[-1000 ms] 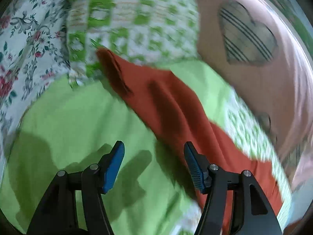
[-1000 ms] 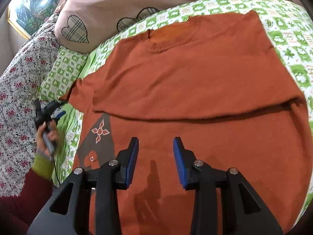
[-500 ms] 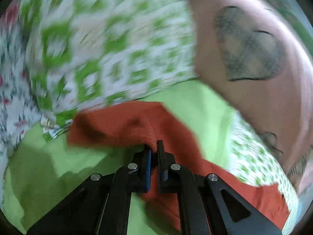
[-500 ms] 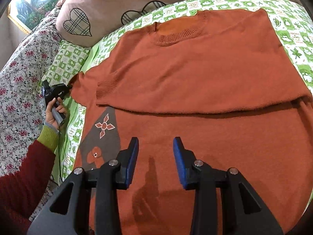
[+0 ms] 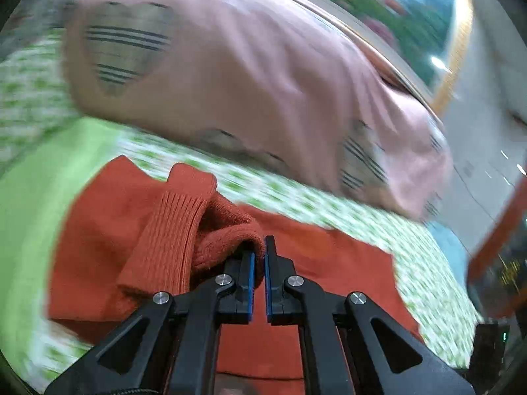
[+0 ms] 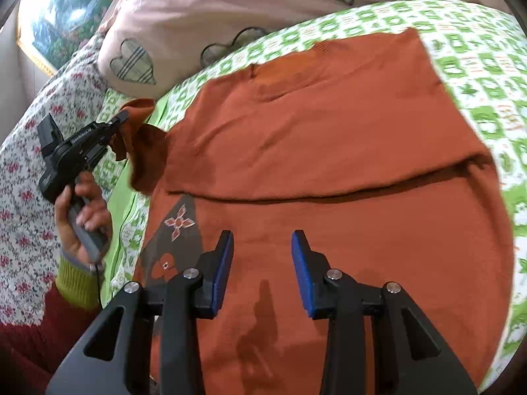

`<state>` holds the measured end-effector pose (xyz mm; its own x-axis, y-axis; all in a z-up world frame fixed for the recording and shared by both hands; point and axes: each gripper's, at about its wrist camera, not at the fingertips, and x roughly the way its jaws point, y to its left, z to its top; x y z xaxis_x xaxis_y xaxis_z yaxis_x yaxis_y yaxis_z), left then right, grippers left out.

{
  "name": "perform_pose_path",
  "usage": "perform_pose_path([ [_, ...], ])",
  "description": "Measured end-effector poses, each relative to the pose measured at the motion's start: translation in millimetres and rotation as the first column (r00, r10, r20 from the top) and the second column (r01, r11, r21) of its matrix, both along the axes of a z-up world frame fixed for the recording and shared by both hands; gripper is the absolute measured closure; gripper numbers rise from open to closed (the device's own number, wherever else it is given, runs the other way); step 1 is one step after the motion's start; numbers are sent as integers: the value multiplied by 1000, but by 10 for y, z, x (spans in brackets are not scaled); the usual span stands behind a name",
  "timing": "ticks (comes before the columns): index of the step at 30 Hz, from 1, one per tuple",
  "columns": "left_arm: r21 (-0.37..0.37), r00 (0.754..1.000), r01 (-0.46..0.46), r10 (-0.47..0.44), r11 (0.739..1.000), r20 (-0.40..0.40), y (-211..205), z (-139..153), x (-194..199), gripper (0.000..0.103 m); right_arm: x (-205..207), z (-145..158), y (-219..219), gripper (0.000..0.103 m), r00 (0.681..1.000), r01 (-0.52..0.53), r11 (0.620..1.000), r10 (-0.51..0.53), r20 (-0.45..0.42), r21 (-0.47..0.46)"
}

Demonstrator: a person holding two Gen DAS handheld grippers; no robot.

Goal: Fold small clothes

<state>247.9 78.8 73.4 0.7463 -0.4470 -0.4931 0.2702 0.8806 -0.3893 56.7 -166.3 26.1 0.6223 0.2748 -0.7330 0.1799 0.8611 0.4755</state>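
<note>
An orange knit sweater lies flat on the bed, its lower part folded up over the chest. My left gripper is shut on the sweater's sleeve and holds the ribbed cuff lifted off the bed. In the right wrist view the left gripper shows at the left with the raised sleeve hanging from it. My right gripper is open and empty, hovering above the sweater's lower front beside a grey patch with flower motifs.
A green and white checked bedsheet covers the bed. A pink pillow with plaid hearts lies at the head. A floral quilt lies along the left. A framed picture hangs behind.
My left gripper closed on the sleeve and has lifted it, swinging toward the sweater's body. My right gripper has stayed open over the sweater.
</note>
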Motion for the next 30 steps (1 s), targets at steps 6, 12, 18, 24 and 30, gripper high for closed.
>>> perform_pose_path([
  [6, 86, 983, 173, -167, 981, -81, -1104, -475, -74, 100, -173, 20, -352, 65, 995, 101, 995, -101, 12, 8],
  [12, 154, 958, 244, -213, 957, -193, -1445, -951, -47, 93, -233, 27, -586, 65, 986, 163, 987, -163, 17, 10],
  [18, 176, 960, 238, -204, 955, -193, -1034, -888, -396, 68, -4, 77, -571, 65, 989, 144, 990, -144, 33, 6],
  [24, 227, 978, 88, -41, 970, -206, -265, -858, -671, 65, 482, 115, -259, 50, 998, 29, 998, -26, 53, -49],
  [30, 279, 954, -128, 195, 952, -228, 592, -975, -716, 63, 1032, -20, 216, 50, 986, -154, 949, 164, 16, -274],
])
